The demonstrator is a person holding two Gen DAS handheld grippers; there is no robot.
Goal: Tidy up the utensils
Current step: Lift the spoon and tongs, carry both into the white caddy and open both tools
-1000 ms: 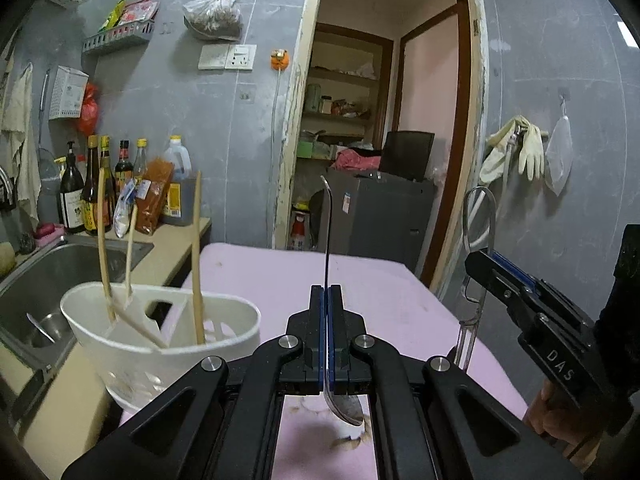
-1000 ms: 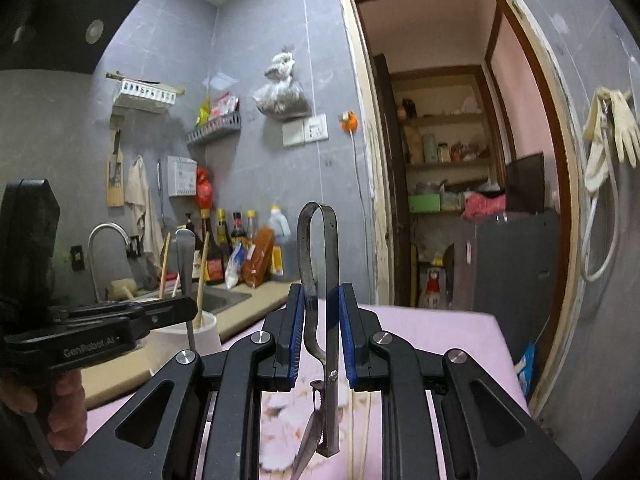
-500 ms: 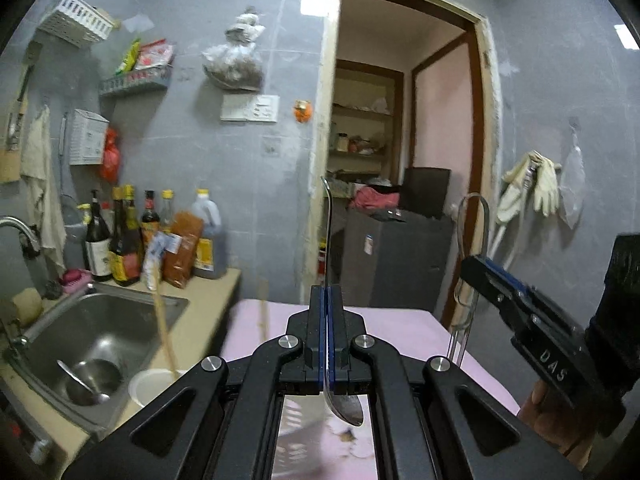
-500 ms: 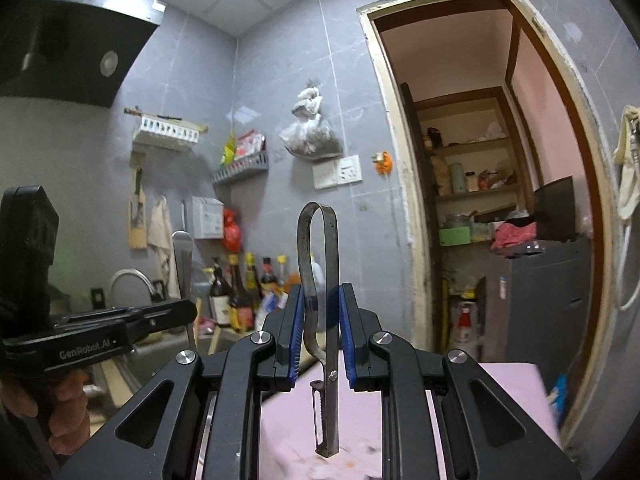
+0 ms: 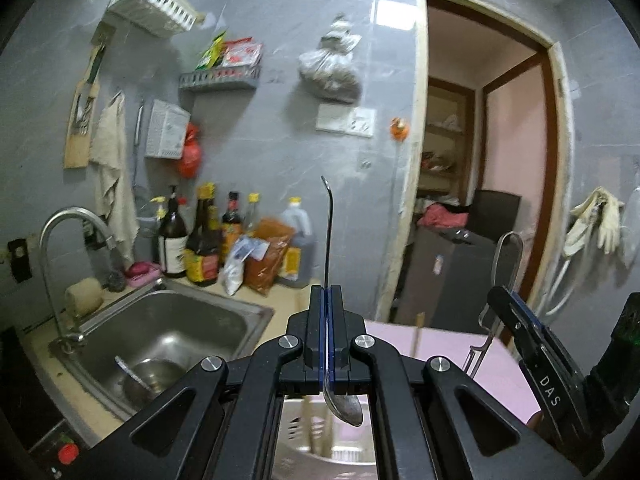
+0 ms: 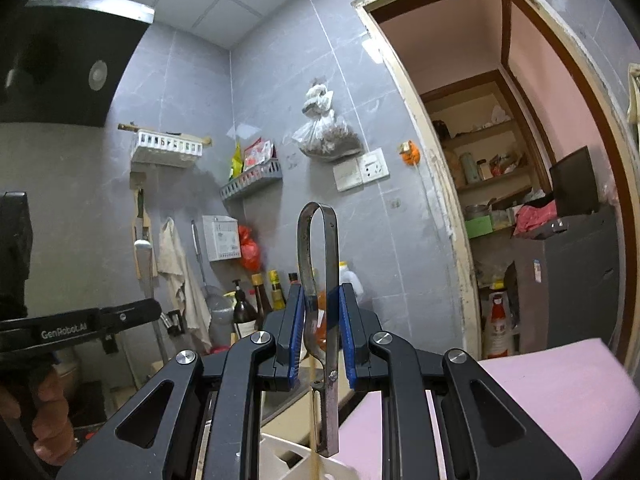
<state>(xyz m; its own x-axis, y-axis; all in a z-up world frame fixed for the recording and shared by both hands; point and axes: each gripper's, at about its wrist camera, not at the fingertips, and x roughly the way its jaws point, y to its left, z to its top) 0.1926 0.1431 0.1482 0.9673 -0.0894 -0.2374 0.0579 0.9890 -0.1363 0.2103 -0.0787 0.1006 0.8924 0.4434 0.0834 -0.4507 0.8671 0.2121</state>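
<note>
My left gripper (image 5: 328, 300) is shut on a metal spoon (image 5: 329, 240); its handle points up and its bowl hangs below the fingers. My right gripper (image 6: 319, 312) is shut on metal tongs (image 6: 318, 264), loop end up, tips hanging down. The right gripper with the tongs also shows in the left wrist view (image 5: 508, 304), at the right. The white utensil holder (image 6: 288, 460) with wooden chopsticks (image 6: 316, 432) sits low, just under both grippers; its rim also shows in the left wrist view (image 5: 320, 452).
A steel sink (image 5: 168, 336) with a tap (image 5: 60, 240) and a bowl in it lies to the left. Sauce bottles (image 5: 208, 240) stand on the counter behind it. A pink table (image 6: 552, 392) is on the right, and a doorway (image 5: 484, 160) is behind.
Both grippers have risen and tilted upward; the white holder has dropped from the left of the view to the bottom edge. Both keep their hold on the spoon and the tongs.
</note>
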